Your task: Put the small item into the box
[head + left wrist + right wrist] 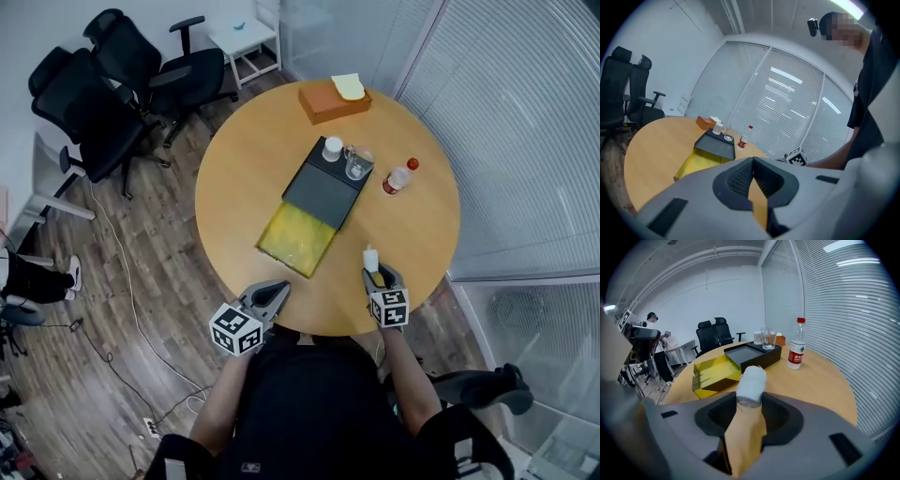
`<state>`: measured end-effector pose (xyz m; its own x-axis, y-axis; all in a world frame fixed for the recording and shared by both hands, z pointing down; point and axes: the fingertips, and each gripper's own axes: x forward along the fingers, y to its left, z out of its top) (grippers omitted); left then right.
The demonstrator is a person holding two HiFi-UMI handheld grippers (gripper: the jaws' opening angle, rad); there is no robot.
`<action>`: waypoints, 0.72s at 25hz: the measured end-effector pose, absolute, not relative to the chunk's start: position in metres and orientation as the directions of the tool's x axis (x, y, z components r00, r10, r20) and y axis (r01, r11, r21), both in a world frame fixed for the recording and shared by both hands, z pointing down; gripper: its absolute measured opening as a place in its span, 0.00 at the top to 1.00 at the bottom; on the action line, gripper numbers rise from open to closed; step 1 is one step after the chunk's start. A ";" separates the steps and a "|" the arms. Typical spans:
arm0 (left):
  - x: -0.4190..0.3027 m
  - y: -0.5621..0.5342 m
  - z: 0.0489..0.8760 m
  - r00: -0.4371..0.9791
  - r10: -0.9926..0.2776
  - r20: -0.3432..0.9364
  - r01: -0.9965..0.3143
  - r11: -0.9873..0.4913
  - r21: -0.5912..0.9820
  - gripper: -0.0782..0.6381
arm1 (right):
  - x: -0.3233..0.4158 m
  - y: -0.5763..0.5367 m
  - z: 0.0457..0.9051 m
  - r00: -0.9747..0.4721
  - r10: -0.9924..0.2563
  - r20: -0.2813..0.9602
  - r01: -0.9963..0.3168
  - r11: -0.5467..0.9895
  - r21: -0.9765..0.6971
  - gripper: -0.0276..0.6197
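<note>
Though half swallowed by the pads (779, 418), plainly clamped in the right tongs (373, 275) above the near rim of the round bench (244, 169): the small white roll (752, 379), well short of the box (323, 192). Left tongs (277, 290) pressed together, empty. Yellow tray (295, 239) of the box showing only bare lining; unclear whether cup (332, 148) and glass (358, 162) on its black half or just behind.

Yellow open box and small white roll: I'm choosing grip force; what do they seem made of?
Yellow open box: probably thin glossy card or plastic; it shines and has flat folded walls. Small white roll: seemingly gauze or cloth tape, matte, with loose threads at its edge.
</note>
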<state>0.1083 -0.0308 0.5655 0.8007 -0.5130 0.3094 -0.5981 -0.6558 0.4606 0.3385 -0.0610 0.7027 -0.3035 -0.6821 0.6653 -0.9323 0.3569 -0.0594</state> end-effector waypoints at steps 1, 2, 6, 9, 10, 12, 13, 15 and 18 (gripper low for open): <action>0.102 -0.032 0.566 0.805 -0.509 0.305 -0.592 -0.659 0.464 0.88 | 0.330 -0.062 0.701 -0.305 -0.682 0.665 -0.931 0.361 -0.056 0.71; 0.097 -0.033 0.567 0.811 -0.502 0.301 -0.584 -0.663 0.469 0.88 | 0.321 -0.063 0.700 -0.304 -0.683 0.664 -0.930 0.364 -0.051 0.71; 0.078 -0.028 0.570 0.847 -0.449 0.286 -0.532 -0.693 0.487 0.88 | 0.288 -0.062 0.691 -0.287 -0.696 0.658 -0.933 0.359 -0.027 0.71; 0.059 -0.024 0.572 0.860 -0.424 0.284 -0.510 -0.706 0.492 0.88 | 0.262 -0.061 0.686 -0.285 -0.705 0.649 -0.933 0.359 -0.019 0.71; 0.052 -0.024 0.573 0.863 -0.416 0.287 -0.506 -0.709 0.491 0.88 | 0.252 -0.061 0.684 -0.287 -0.708 0.645 -0.933 0.360 -0.020 0.71; 0.042 -0.025 0.577 0.867 -0.400 0.297 -0.498 -0.716 0.489 0.88 | 0.237 -0.060 0.681 -0.292 -0.711 0.640 -0.932 0.363 -0.023 0.71; 0.038 -0.027 0.579 0.868 -0.394 0.302 -0.495 -0.718 0.489 0.88 | 0.232 -0.060 0.680 -0.296 -0.710 0.639 -0.930 0.368 -0.022 0.71; 0.032 -0.030 0.582 0.867 -0.394 0.307 -0.498 -0.718 0.485 0.88 | 0.221 -0.061 0.679 -0.309 -0.705 0.638 -0.921 0.389 -0.016 0.71; 0.022 -0.037 0.584 0.857 -0.414 0.306 -0.515 -0.711 0.478 0.88 | 0.208 -0.064 0.684 -0.332 -0.694 0.639 -0.905 0.425 -0.008 0.71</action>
<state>0.0225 -0.0367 0.5837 0.8570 -0.4145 0.3062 -0.5149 -0.7113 0.4784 0.2085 -0.0643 0.6840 -0.3316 -0.6941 0.6389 -0.9052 0.4249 -0.0083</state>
